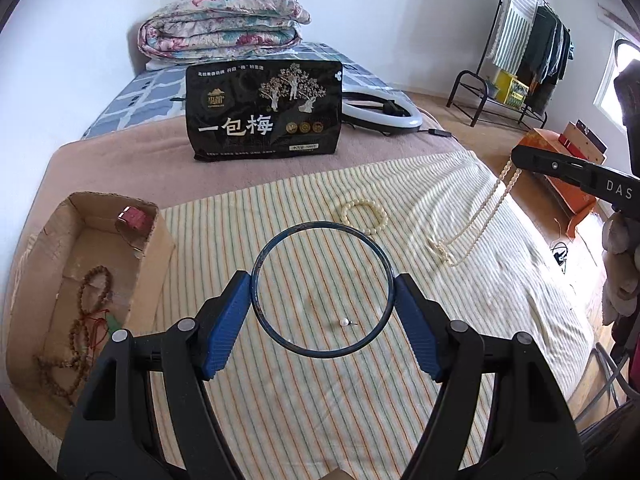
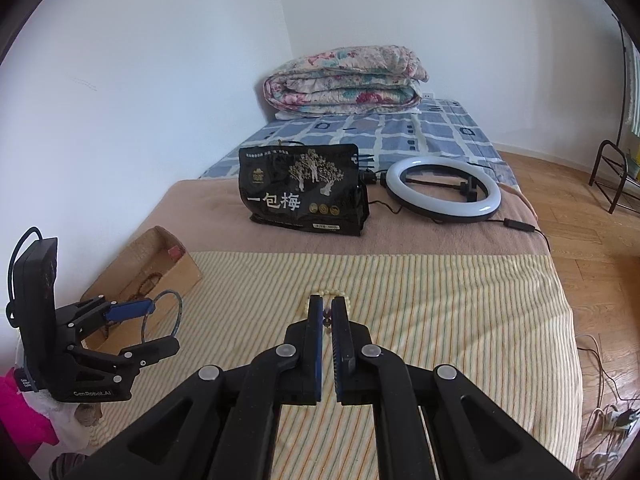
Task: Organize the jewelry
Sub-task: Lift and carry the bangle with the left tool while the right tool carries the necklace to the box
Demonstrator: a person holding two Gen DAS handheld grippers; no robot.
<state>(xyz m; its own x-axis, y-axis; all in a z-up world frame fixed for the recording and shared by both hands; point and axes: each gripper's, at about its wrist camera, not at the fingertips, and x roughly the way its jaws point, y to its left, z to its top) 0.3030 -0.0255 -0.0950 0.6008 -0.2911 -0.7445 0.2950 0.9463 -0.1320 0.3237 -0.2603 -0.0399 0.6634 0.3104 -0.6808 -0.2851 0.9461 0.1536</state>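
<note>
Holding 2 pieces at once, we have both tools lifted above the striped yellow-green cloth (image 1: pixel 320 392) on the bed. Our left gripper (image 1: pixel 322 316) stands wide, its blue pads (image 1: pixel 226 328) pressing the 2 opposite sides of the thin dark blue round bangle (image 1: pixel 256 280), so the hoop is braced across its widest span and cannot swing. Our right gripper (image 2: pixel 327 312) is fully closed; from the left wrist view a long cream beaded necklace (image 1: pixel 476 220) hangs from its tip, the lower end trailing on the cloth. Pinching the strand near 1 end lets the rest hang straight rather than tangle.

Lying loose on the cloth are a cream beaded bracelet (image 1: pixel 364 216) and a small white pearl stud (image 1: pixel 344 322), seen through the bangle. At the left edge sits an open brown cardboard box (image 1: pixel 160 240) with brown wooden prayer beads (image 1: pixel 80 320) and a small red item (image 1: pixel 134 218) inside, which we judge to be the collecting place. A black snack bag (image 1: pixel 264 110) stands behind, well apart
</note>
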